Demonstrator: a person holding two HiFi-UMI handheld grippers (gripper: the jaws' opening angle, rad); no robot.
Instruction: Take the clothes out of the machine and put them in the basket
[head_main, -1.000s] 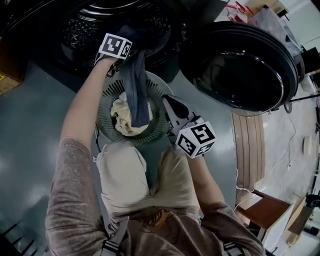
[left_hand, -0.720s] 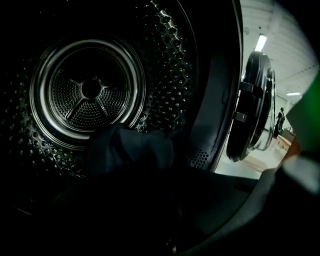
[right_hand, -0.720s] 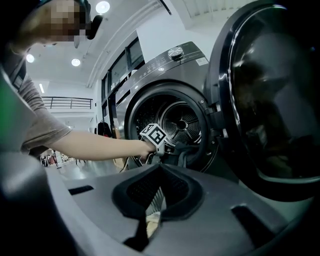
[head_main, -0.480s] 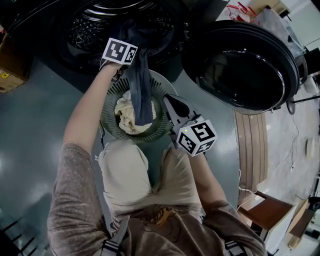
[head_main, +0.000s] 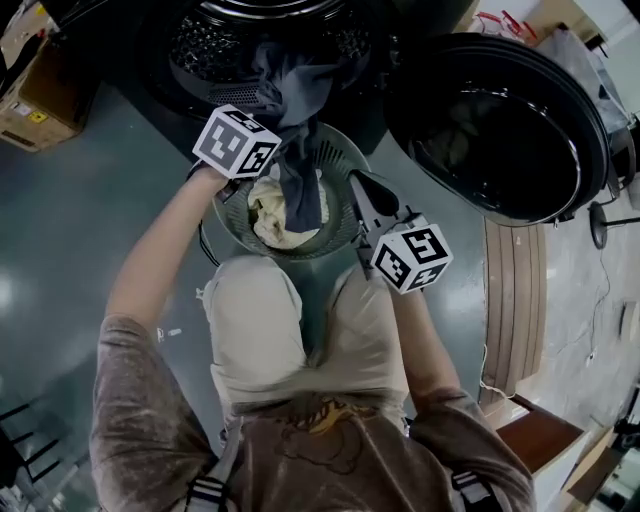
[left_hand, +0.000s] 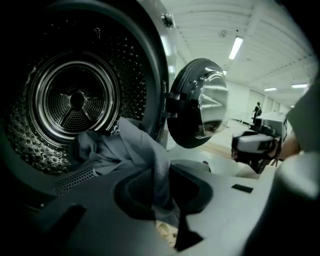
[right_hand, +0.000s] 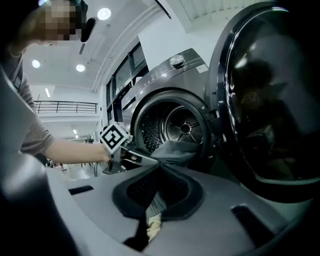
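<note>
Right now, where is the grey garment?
In the head view, top centre, the grey garment trails from the drum down into the basket, pinched by the left gripper.

Head view looks steeply down; both gripper views face the drum.

Front-loading machine, centre frame, door swung open at right, grey garment trailing out of the drum. Left claw, centre left, marker cube uppermost, clamped on that garment, with a bare forearm behind it. Right claw, lower centre, tips together and empty; cream cloth visible below through its opening.
</note>
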